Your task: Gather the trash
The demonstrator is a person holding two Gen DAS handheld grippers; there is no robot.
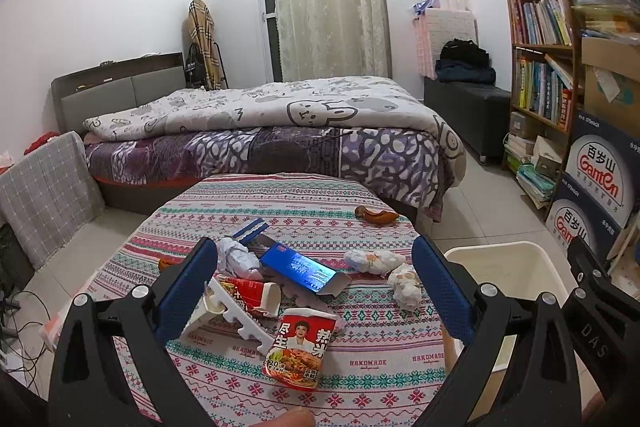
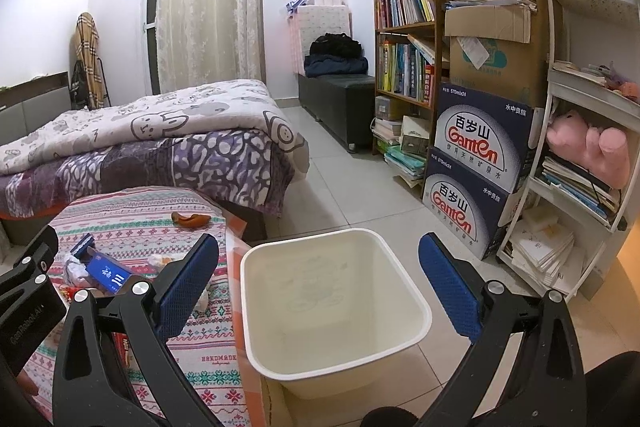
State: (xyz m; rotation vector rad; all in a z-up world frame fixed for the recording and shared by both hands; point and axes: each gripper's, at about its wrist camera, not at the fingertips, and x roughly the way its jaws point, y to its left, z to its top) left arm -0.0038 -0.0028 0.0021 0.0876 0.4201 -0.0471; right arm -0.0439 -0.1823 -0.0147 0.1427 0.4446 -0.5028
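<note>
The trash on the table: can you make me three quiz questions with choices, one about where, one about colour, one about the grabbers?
1. Where is the white bin?
A. on the bed
B. on the floor beside the table
C. on the bookshelf

2. What colour is the flat open box among the trash?
A. blue
B. green
C. yellow

3. How is the left gripper?
A. shut on a cup
B. shut on paper
C. open, holding nothing

Answers: 1 B, the bin stands on tiles at the table's edge. 2 A, its top is shiny blue. 3 C, its pads sit wide apart over the trash.
</note>
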